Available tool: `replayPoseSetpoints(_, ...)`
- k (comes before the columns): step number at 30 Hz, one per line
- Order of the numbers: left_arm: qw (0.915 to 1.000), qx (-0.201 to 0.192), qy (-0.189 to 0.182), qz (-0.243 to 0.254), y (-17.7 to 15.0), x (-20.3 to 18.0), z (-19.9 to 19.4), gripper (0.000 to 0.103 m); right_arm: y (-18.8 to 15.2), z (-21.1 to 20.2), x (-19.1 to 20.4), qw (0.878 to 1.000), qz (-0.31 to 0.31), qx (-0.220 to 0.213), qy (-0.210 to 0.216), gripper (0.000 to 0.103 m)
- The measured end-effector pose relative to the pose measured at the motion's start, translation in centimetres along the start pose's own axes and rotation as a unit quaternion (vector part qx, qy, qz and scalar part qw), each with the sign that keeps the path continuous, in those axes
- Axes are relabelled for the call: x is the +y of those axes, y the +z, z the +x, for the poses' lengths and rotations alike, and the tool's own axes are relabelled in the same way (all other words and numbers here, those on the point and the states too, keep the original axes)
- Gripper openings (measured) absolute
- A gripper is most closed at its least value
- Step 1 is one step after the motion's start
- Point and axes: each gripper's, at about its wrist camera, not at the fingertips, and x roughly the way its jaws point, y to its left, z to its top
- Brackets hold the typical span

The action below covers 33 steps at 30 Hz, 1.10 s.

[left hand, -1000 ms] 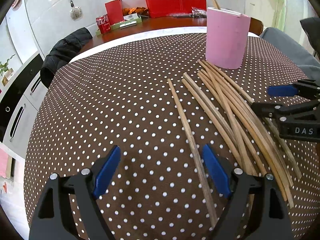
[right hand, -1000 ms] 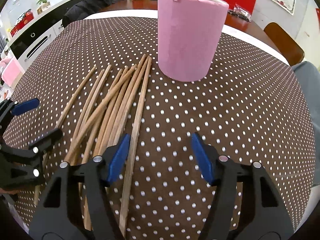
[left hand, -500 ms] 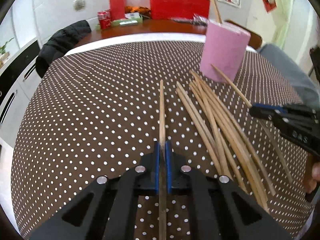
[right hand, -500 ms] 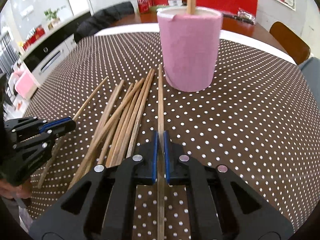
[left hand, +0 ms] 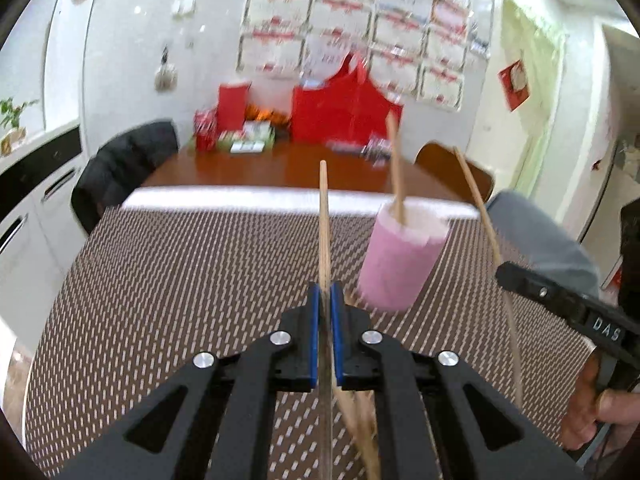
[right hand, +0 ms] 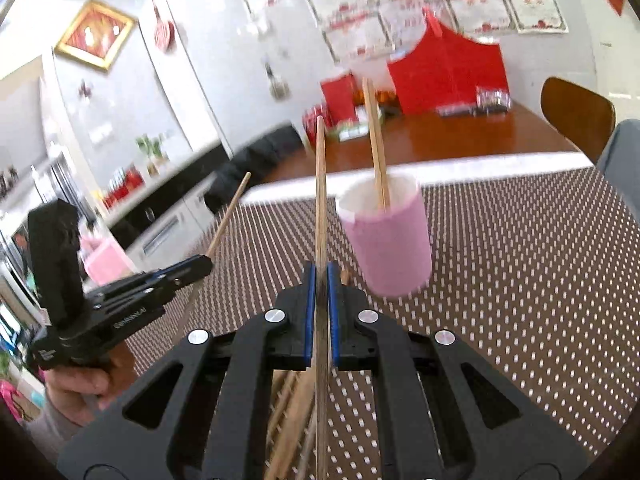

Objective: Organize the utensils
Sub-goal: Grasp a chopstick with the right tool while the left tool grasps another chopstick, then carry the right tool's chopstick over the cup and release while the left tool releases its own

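My left gripper [left hand: 325, 292] is shut on a wooden chopstick [left hand: 324, 216] that points up and away, lifted off the table. My right gripper [right hand: 319, 272] is likewise shut on another chopstick [right hand: 320, 184]. A pink cup [left hand: 402, 260] stands ahead and to the right of each gripper, also the pink cup [right hand: 386, 242], with a chopstick or two standing inside. Several loose chopsticks [right hand: 294, 412] lie on the dotted cloth beneath the right gripper. The left view shows the right gripper [left hand: 508, 272] with its stick [left hand: 484, 220]; the right view shows the left gripper [right hand: 202, 266].
The brown white-dotted tablecloth [left hand: 180, 280] covers a round table. Behind it stand a wooden table [left hand: 280, 168] with red boxes, a dark jacket [left hand: 120, 164] on a chair, and white cabinets at the left. A person's hand [right hand: 80, 380] holds the left gripper.
Both grippers went from open over the table to shut on one chopstick each. Both have since risen and tilted up, lifting their sticks clear of the cloth.
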Motion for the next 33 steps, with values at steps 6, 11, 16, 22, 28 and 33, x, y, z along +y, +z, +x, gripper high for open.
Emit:
replayPoseSetpoints(6,0.9963,-0.074,-0.043,0.008,4.7,-1.8,-1.0,0.006,3.3,-1.6,-0.6,0.998,0.009,-0.054,0.004,0.006)
replayPoseSetpoints(11,0.9875,-0.13,-0.089,-0.002,8.4,-3.0,-0.7,0.006,7.3,-2.0,-1.1,0.995,0.008,-0.097,-0.001,0.006)
replayPoseSetpoints(16,0.9769,-0.172,-0.126,-0.014,11.5,-4.6,1.4,0.006,10.8,-2.4,-1.6,0.99,0.01,-0.143,-0.005,0.006)
replayPoseSetpoints(22,0.9694,-0.2,-0.14,-0.022,13.3,-5.9,4.6,0.006,14.2,-0.9,-2.9,0.983,0.018,-0.18,-0.011,0.006)
replayPoseSetpoints(28,0.9701,-0.201,-0.133,-0.03,13.9,-6.4,8.7,0.006,15.1,1.7,-4.7,0.981,0.028,-0.189,-0.018,0.006)
replayPoseSetpoints(33,0.973,-0.192,-0.123,-0.037,13.5,-5.9,11.4,0.006,14.5,3.8,-5.9,0.983,0.033,-0.18,-0.021,0.006)
